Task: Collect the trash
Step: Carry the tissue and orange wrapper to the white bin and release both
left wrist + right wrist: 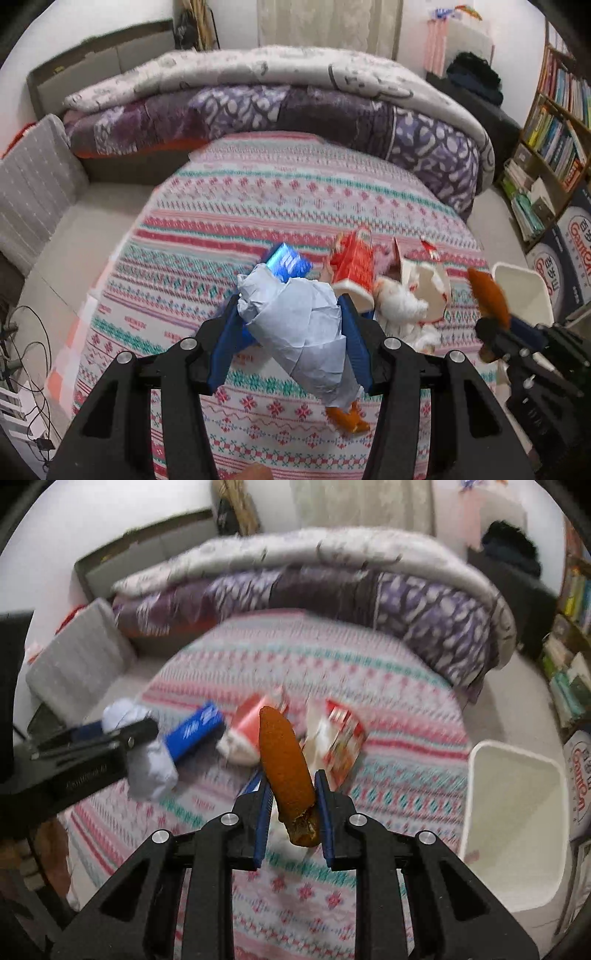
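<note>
A bedroom: a bed (280,206) fills most of both views, covered in a pink, teal and white patterned sheet, with a rolled pile of purple and grey quilts (280,99) across its far end. A bookshelf (554,133) packed with books stands along the right wall, and a grey cushion (33,184) lies on the floor at the bed's left side. A white bin (517,812) stands on the floor just beside the bed's right edge; from the right wrist view its inside looks bare.

The left tool (291,314) is closed on a crumpled wad of pale blue paper (299,332), its blue pads pressing both sides of the wad, lifted above the sheet. An orange scrap (349,419) shows under the wad's lower end; I cannot tell whether it hangs from the wad or lies on the bed.

The right tool (295,790) is narrowed on a brown, rough-skinned oblong piece (284,768), gripped near its lower end so that most of it sticks up past the fingertips, clear of the bed.

On the sheet beyond both tools lie a blue carton (195,731), a red and white carton (247,731) next to it, and a torn red and white box (340,738) further right. White crumpled tissue (400,304) lies beside the torn box.
</note>
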`<state>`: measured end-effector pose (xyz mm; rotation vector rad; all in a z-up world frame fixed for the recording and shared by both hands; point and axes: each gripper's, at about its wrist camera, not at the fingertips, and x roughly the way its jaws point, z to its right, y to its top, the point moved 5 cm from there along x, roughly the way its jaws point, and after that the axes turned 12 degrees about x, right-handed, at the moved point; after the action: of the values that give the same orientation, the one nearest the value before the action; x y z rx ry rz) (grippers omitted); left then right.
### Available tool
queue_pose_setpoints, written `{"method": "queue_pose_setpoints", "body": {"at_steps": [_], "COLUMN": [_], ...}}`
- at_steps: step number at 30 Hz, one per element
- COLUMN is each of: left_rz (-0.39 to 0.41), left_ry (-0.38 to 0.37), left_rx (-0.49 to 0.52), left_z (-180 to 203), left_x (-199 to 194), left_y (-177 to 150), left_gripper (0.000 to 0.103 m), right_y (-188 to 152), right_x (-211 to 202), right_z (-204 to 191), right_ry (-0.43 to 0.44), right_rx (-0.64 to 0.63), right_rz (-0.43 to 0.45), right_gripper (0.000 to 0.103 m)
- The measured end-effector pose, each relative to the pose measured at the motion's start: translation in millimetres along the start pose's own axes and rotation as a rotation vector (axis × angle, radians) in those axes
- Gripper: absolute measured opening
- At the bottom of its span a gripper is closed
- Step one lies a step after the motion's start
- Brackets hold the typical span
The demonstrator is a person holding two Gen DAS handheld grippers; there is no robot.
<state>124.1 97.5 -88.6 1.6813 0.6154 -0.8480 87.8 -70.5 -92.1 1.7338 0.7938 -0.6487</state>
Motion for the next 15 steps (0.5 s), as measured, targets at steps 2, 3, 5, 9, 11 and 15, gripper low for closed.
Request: {"method": "queue_pose_setpoints", "body": {"at_steps": [2, 3, 5, 9, 11, 15], "left_rz": [0.029, 0.046, 0.076, 0.149, 0.176, 0.230], "left_ry": [0.016, 0.025, 0.043, 0.084, 0.098, 0.126], "left_rx": [-0.005, -0.007, -0.010, -0.025, -0.031, -0.043], "left_z": [1, 1, 4, 9, 11, 18], "left_x": [-5, -8, -13, -26, -31, -41], "left_y": [3, 6, 9, 18, 21, 29], "left_gripper": [0.052, 0.052, 0.052, 0.052, 0.052, 0.052], "right_y": [5, 8, 13, 21, 22, 27], "right_x": [-6, -9, -13, -23, -27, -36], "right_z": [4, 6, 11, 18, 23, 34], "right_ry": [-0.020, -0.029, -0.053, -0.095, -0.105, -0.126], "right_rx": [0.002, 0.005, 0.013, 0.035, 0.055, 0.097], "right_rz": [0.061, 0.087, 0.136, 0.212, 0.236, 0.280], "right_gripper": [0.022, 0.022, 0.022, 0.022, 0.022, 0.022]}}
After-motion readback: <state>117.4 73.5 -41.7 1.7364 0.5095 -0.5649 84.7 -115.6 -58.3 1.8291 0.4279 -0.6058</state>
